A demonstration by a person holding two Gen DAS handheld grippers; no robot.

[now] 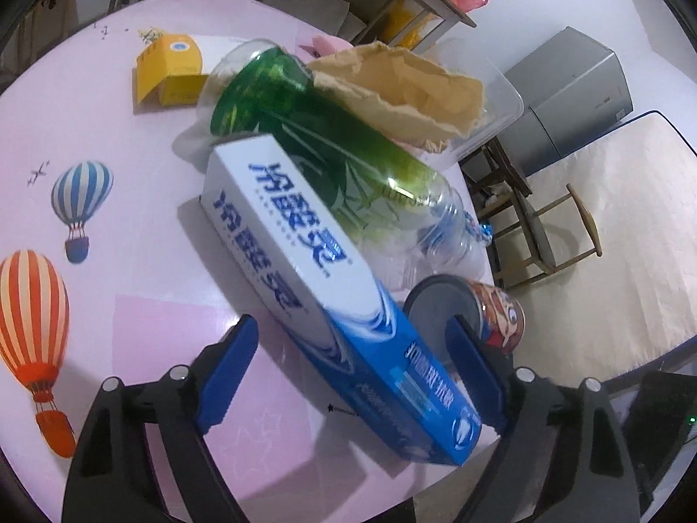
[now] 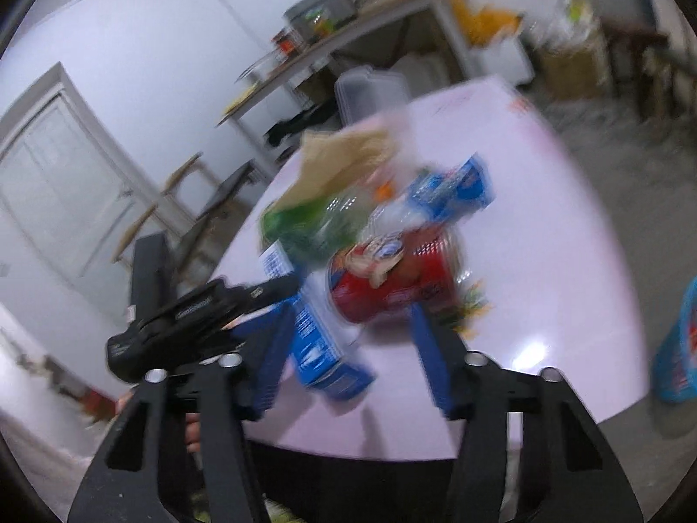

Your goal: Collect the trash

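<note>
A blue and white toothpaste box (image 1: 313,287) lies on the pink table (image 1: 109,235) between the fingers of my open left gripper (image 1: 353,370). Behind it lies a green plastic bottle (image 1: 313,139), with torn brown paper (image 1: 405,87) beyond. A red cartoon can (image 1: 475,318) lies by the left gripper's right finger. The right wrist view is blurred. There my right gripper (image 2: 353,348) is open just short of the red can (image 2: 387,283). The toothpaste box (image 2: 313,335), the green bottle (image 2: 305,222) and the left gripper's body (image 2: 196,318) show beside it.
A yellow carton (image 1: 170,69) lies at the far side of the table. A clear plastic container (image 1: 492,100) stands behind the paper. Wooden chairs (image 1: 544,226) stand past the table edge. A blue basket (image 2: 679,348) is on the floor at the right. A cluttered side table (image 2: 348,39) is behind.
</note>
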